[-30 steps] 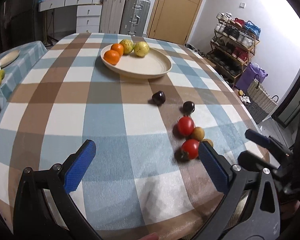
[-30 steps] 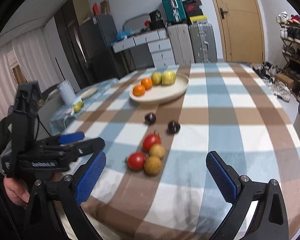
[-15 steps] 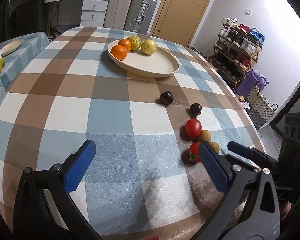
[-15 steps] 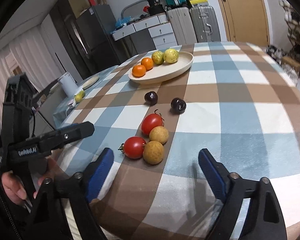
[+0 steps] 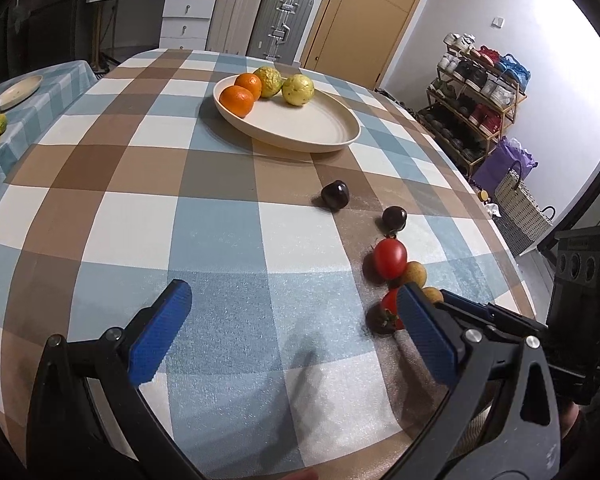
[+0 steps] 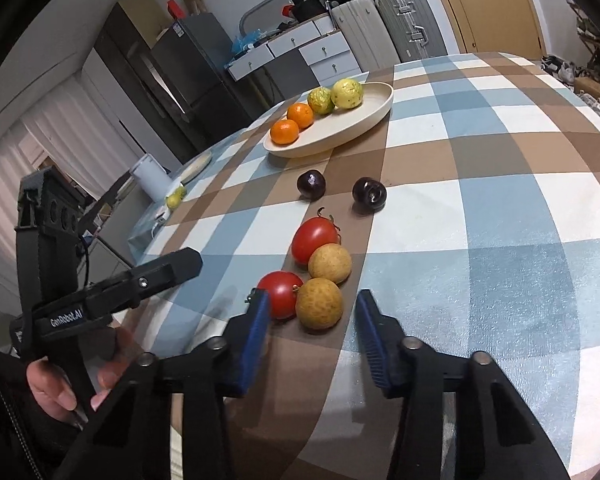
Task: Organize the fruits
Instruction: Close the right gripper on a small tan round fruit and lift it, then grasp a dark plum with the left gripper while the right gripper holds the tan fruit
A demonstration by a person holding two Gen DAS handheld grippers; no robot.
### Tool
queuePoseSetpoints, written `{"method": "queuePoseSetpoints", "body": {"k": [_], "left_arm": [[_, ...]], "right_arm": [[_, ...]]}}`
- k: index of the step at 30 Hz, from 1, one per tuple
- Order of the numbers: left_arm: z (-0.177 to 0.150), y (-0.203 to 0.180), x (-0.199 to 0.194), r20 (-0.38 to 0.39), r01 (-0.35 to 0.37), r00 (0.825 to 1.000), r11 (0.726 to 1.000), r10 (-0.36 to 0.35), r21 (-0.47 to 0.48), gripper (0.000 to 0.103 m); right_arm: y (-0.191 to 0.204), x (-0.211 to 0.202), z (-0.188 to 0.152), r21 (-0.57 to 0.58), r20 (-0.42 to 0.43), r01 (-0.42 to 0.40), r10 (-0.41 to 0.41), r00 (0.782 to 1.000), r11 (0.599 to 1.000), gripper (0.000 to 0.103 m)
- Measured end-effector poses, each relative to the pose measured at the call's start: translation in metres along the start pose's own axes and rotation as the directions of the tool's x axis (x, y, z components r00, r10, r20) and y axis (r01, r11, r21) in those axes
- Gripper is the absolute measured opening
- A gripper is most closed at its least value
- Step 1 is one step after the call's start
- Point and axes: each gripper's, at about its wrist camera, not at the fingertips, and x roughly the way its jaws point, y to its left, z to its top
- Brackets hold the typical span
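Checked cloth (image 5: 220, 240) covers the whole table ahead of both my grippers, and its near edge runs just under my fingers in each wrist view. Far ahead of the left gripper (image 5: 296, 336) sits the cream plate (image 5: 332, 136), holding two oranges (image 5: 237, 101) and two yellow-green fruits (image 5: 298, 89) crowded at its far-left rim; the plate's near-right half is bare. Between the plate and the loose fruit lies a wide stretch of bare cloth, and the whole left side in front of the left gripper is free too.

I see the left gripper spread wide, gripping nothing, hovering low over the blue square near the edge. The right gripper (image 6: 312, 332) is parted more narrowly, its fingers unloaded, with the nearer tan fruit (image 6: 319, 309) just ahead of its fingertips and roughly centred on the gap. The nearer tomato (image 6: 281, 294) sits just ahead of its left finger, touching that tan fruit. Directly beyond them are the second tan fruit (image 6: 330, 263) and the farther tomato (image 6: 314, 239), all four packed together. Two dark plums (image 6: 311, 185) lie further ahead, apart from each other and short of the plate.

In the left wrist view the right gripper's finger reaches in beside the cluster, close to my own right finger, so room there is tight.
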Motion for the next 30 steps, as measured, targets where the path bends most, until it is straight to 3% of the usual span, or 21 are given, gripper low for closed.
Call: {"method": "queuePoseSetpoints", "body": {"k": [1, 3, 5, 15, 19, 28, 30], "left_arm": [[0.001, 0.000, 0.001, 0.000, -0.001, 1.000, 1.000, 0.001, -0.002, 0.102], [0.001, 0.001, 0.001, -0.001, -0.003, 1.000, 1.000, 0.003, -0.002, 0.102], [0.002, 0.001, 0.003, -0.001, -0.007, 1.000, 1.000, 0.007, -0.002, 0.102], [0.011, 0.001, 0.006, 0.002, -0.018, 1.000, 1.000, 0.018, 0.010, 0.102], [0.023, -0.002, 0.017, -0.020, -0.002, 1.000, 1.000, 0.002, 0.025, 0.102], [0.060, -0.014, 0.052, -0.072, 0.068, 0.995, 0.997, -0.066, 0.027, 0.102], [0.067, -0.015, 0.062, -0.095, 0.110, 0.990, 0.994, -0.108, 0.011, 0.102]], "right_arm": [[-0.002, 0.001, 0.000, 0.011, 0.000, -0.006, 0.006, 1.000, 1.000, 0.041], [-0.004, 0.002, 0.000, 0.025, -0.004, -0.021, 0.021, 1.000, 0.999, 0.028], [-0.007, 0.002, -0.001, 0.033, -0.003, -0.026, 0.026, 1.000, 0.999, 0.026], [-0.020, -0.019, 0.003, 0.078, 0.092, -0.048, 0.040, 0.995, 0.996, 0.025], [-0.020, -0.030, 0.012, 0.030, 0.123, -0.032, 0.029, 0.992, 0.999, 0.025], [-0.026, -0.041, 0.028, -0.014, 0.179, -0.019, 0.022, 0.984, 1.000, 0.025], [-0.029, -0.042, 0.031, -0.003, 0.185, -0.026, 0.026, 0.982, 1.000, 0.025]]}}
